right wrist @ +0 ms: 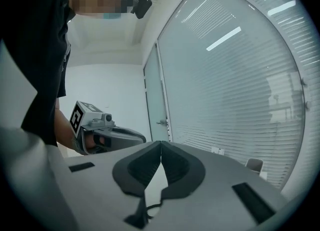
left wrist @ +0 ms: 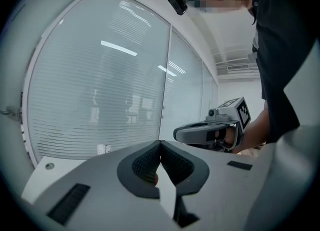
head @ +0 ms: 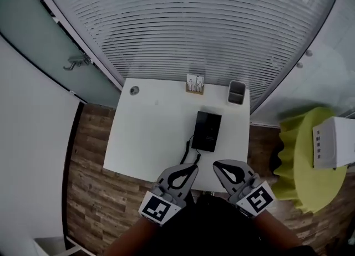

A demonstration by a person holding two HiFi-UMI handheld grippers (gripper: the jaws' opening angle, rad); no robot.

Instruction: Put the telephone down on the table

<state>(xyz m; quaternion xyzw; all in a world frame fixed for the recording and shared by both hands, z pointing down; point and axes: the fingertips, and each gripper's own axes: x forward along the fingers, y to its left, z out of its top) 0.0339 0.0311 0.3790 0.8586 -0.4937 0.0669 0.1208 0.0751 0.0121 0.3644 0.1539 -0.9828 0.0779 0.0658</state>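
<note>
At the near edge of a white square table (head: 150,133), a person holds two claws side by side above the wood-patterned floor. The black rectangular telephone (head: 207,131) lies flat on the right half of the tabletop, well apart from both tools. Its black cord (head: 187,150) trails toward the near edge, just ahead of the left gripper (head: 194,167). That gripper's jaws are pressed together with nothing between them, and its own view shows only the textured pads meeting. The right gripper (head: 217,166) is likewise closed and empty, its tips level with its partner's. At the far edge stand a small wooden card holder (head: 194,84) and a grey square cup (head: 237,92), both clear of the phone. Judged from how things lie, the telephone already sits on the table, so the set-down looks either finished or not yet called for. Should the phone need handling, the jaws would have to spread first and close across its narrow sides. It would want a level, slow lowering, and the cord should be kept from snagging a claw or dragging the set toward the edge.
</note>
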